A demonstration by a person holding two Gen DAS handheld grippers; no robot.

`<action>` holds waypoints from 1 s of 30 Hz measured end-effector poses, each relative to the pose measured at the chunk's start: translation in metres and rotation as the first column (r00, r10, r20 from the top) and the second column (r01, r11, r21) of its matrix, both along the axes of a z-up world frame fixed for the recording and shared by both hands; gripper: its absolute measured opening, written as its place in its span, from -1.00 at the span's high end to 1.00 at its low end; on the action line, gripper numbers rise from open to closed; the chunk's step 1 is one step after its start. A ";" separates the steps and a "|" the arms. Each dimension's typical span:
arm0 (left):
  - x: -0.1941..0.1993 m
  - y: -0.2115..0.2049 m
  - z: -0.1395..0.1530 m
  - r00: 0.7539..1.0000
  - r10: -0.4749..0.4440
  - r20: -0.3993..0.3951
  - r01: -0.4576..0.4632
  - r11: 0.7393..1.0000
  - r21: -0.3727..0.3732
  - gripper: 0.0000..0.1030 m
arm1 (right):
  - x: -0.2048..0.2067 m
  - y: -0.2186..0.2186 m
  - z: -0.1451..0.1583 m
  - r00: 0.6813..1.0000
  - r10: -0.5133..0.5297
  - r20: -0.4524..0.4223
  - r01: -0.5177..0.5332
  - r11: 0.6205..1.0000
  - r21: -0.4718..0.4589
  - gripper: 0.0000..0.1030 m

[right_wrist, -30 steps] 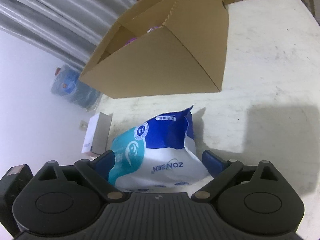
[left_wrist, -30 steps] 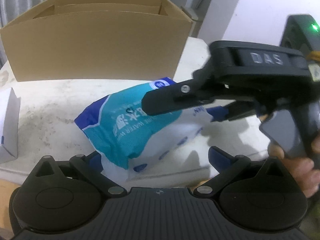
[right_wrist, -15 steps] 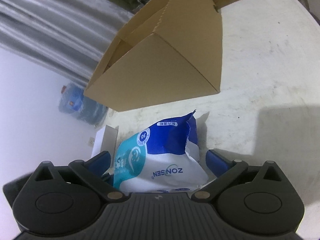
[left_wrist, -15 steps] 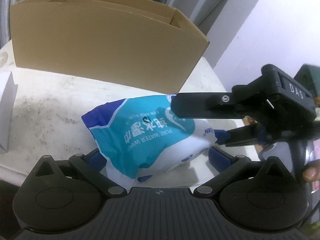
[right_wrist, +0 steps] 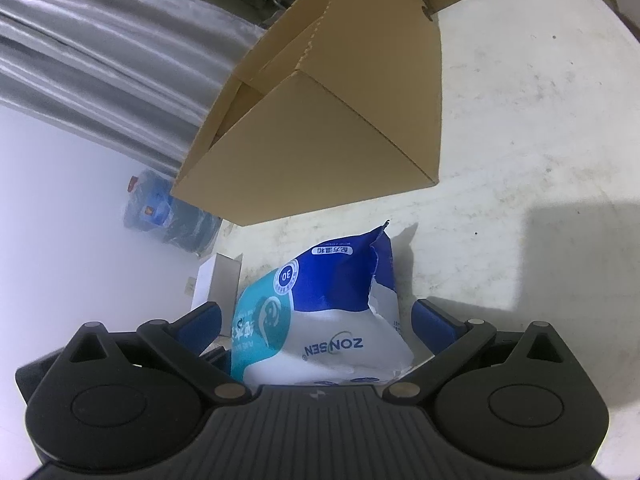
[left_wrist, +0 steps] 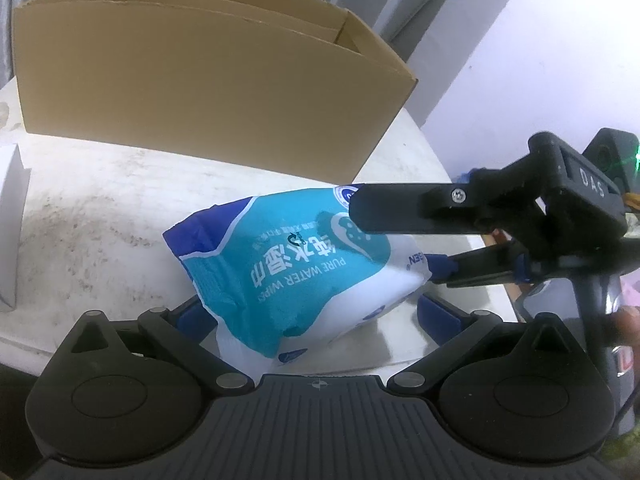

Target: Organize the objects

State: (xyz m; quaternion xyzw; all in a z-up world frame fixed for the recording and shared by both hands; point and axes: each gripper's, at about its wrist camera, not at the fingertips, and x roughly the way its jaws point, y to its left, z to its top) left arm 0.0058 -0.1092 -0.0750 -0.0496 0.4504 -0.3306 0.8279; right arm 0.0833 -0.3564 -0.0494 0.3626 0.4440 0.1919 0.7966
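Wipes pack [left_wrist: 304, 276] between spread left gripper [left_wrist: 316, 312] jaws | right gripper [right_wrist: 316, 324] spread around it (contact unclear) | cardboard box [left_wrist: 200, 92] contents hidden

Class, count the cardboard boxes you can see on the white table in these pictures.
1: the open cardboard box stands at the table's far side, behind the wipes pack. A small white box sits at the left edge.

A white, stained tabletop [right_wrist: 520, 128]; plain white walls [left_wrist: 540, 48] on either side; a silvery pleated curtain [right_wrist: 100, 48]; a blue water jug [right_wrist: 160, 212] on the floor
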 end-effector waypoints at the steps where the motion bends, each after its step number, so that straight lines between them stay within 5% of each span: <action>1: -0.001 -0.002 0.001 1.000 0.004 0.001 -0.004 1.000 0.010 -1.00 | 0.000 0.001 0.001 1.000 0.001 0.001 -0.001 1.000 -0.006 -1.00; 10: 0.002 -0.015 0.003 0.994 -0.012 0.104 -0.010 0.978 0.210 -0.84 | -0.006 0.004 0.013 1.000 -0.020 0.022 0.023 0.994 -0.106 -1.00; 14: -0.002 -0.017 0.002 0.995 -0.012 0.100 -0.008 0.980 0.197 -0.58 | -0.011 0.002 0.021 0.998 -0.023 0.064 0.032 0.989 -0.143 -0.87; 18: -0.007 -0.019 0.006 0.993 -0.007 0.114 -0.018 0.977 0.212 -0.50 | -0.012 0.001 0.020 0.998 0.001 0.057 0.007 0.990 -0.139 -0.49; 21: -0.006 -0.025 0.008 0.993 -0.001 0.118 -0.025 0.976 0.217 -0.45 | -0.016 0.001 0.023 0.998 0.011 0.064 -0.001 0.989 -0.150 -0.40; 30: -0.023 -0.034 0.002 0.994 -0.027 0.106 0.002 0.975 0.224 -0.42 | -0.034 -0.002 0.029 0.998 0.034 0.052 -0.023 0.982 -0.188 -0.40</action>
